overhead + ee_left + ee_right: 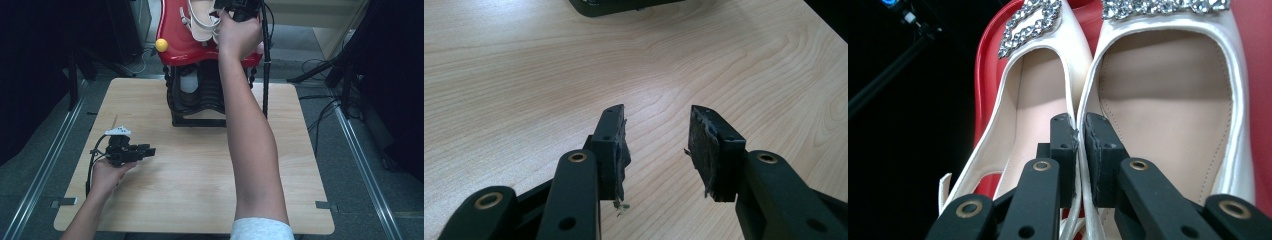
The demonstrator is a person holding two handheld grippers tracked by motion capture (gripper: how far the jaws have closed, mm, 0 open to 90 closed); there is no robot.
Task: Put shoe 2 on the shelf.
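At the far edge of the table (200, 170), the right gripper (1079, 131) pinches the touching inner rims of two white shoes (1168, 100) on the red tray (175, 47). A firm hold on both rims and a straight, level lift would likely keep the pair together. The left gripper (656, 145) rests near-left, its jaws spread and empty.

You're holding your left gripper (656, 150) low over the desk (524, 75), jaws standing apart with just bare wood grain between them. The pads (704, 150) are looking pretty frayed, and a dark base (619, 6) is peeking in at the desk's far edge.
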